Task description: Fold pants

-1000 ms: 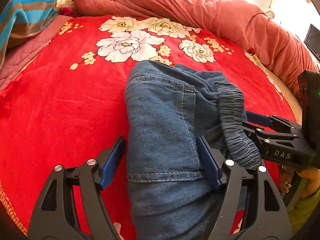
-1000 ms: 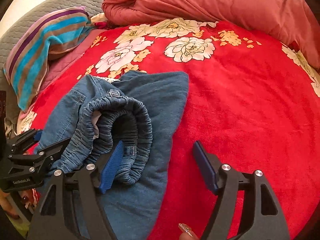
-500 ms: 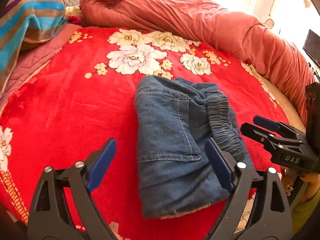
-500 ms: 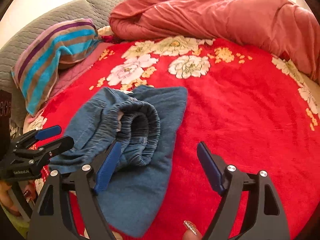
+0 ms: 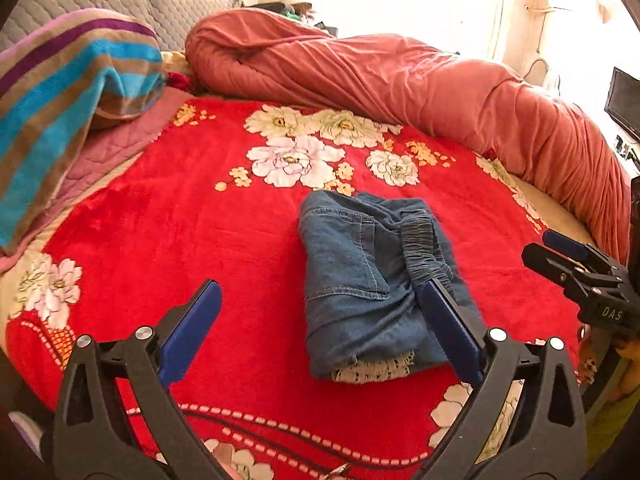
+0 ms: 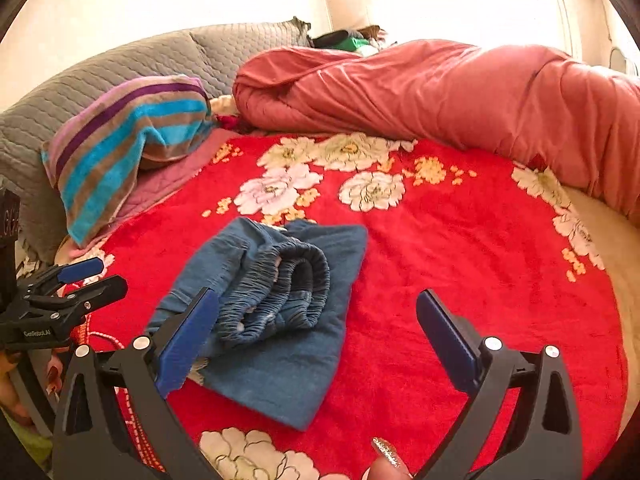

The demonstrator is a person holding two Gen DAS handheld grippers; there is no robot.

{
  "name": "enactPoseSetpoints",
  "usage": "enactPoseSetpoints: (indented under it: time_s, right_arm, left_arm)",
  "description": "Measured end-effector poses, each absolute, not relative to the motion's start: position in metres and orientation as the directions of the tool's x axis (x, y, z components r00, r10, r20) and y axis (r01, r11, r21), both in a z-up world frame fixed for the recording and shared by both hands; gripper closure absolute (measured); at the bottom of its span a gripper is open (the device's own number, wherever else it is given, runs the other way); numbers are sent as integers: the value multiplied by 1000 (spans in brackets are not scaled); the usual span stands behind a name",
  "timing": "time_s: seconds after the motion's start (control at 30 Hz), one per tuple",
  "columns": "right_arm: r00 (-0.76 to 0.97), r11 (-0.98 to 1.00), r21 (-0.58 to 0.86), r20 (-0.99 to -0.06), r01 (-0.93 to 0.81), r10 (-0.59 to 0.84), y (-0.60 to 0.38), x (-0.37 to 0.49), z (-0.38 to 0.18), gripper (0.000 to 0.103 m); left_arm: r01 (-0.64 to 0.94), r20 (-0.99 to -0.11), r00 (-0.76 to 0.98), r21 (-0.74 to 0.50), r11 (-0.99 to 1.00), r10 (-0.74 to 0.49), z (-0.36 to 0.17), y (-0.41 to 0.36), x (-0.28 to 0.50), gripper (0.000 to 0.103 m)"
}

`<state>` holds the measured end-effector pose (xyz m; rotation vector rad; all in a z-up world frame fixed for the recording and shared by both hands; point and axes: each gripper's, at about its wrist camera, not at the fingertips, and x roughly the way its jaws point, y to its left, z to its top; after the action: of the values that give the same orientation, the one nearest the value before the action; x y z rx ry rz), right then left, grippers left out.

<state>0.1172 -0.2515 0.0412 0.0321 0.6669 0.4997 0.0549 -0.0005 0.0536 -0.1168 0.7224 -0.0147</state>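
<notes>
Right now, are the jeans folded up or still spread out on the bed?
Folded. The jeans lie as a compact stacked bundle on the red blanket, elastic waistband doubled on top; both claws are open and clear.

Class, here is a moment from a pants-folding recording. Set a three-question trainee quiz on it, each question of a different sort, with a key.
1. True or false: the left gripper is shut on the pants.
2. Multiple choice: the pants lie on A) a grey quilt, B) the red floral blanket, C) the striped towel.
3. Fill in: in the right wrist view, the elastic waistband lies on ___ of the folded bundle.

Key
1. False; both the left and the right gripper are open and hold nothing.
2. B
3. top
</notes>
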Motion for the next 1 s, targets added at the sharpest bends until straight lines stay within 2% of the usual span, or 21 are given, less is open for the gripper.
enactPoseSetpoints:
  time_s: [0.3, 0.6, 1.0]
  right_arm:
    - [707, 879, 157, -538, -450, 458, -254, 92, 65, 5]
    - [714, 878, 144, -529, -456, 458, -257, 69, 71, 5]
    - [674, 880, 135, -594, -455, 439, -248, 41, 49, 5]
  left_arm:
    - [-28, -625, 779, -109, 994, -47, 69, 2, 25, 10]
    - [-26, -601, 798, -110, 994, -46, 78, 2, 0, 10]
    - [-10, -626, 777, -106, 994, -59, 63, -5, -28, 10]
